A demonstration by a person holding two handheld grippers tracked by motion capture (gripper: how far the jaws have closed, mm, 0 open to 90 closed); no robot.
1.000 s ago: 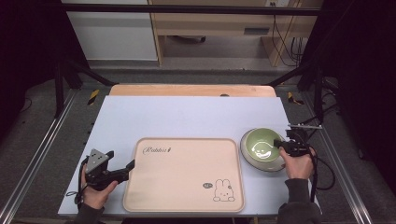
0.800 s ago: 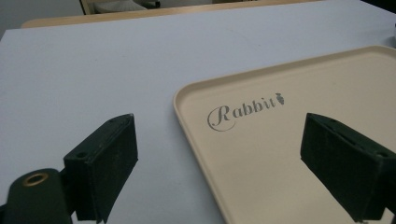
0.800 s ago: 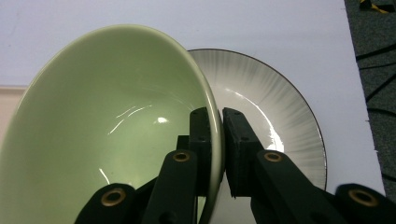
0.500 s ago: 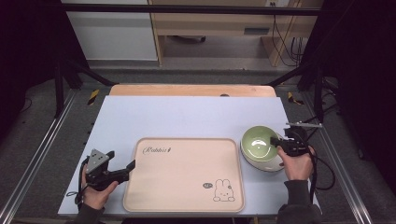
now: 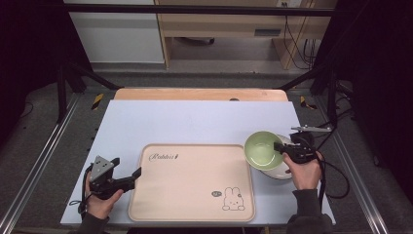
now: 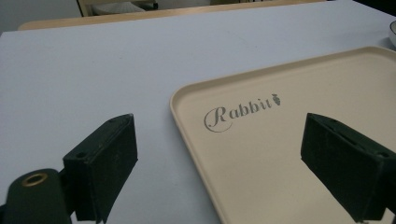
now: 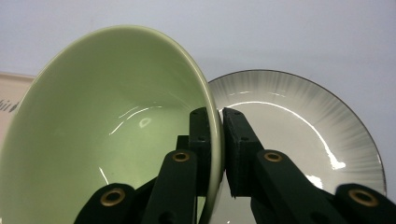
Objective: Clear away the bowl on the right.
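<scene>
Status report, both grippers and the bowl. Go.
Right gripper shut on green bowl rim, bowl tilted above white bowl. Left gripper open, astride tray edge. Tray bare, nothing in the way.

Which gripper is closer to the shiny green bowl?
Right. The right gripper is clamped on the glossy round green bowl at its rim; the left gripper sits across the beige rectangular tray, open.
</scene>
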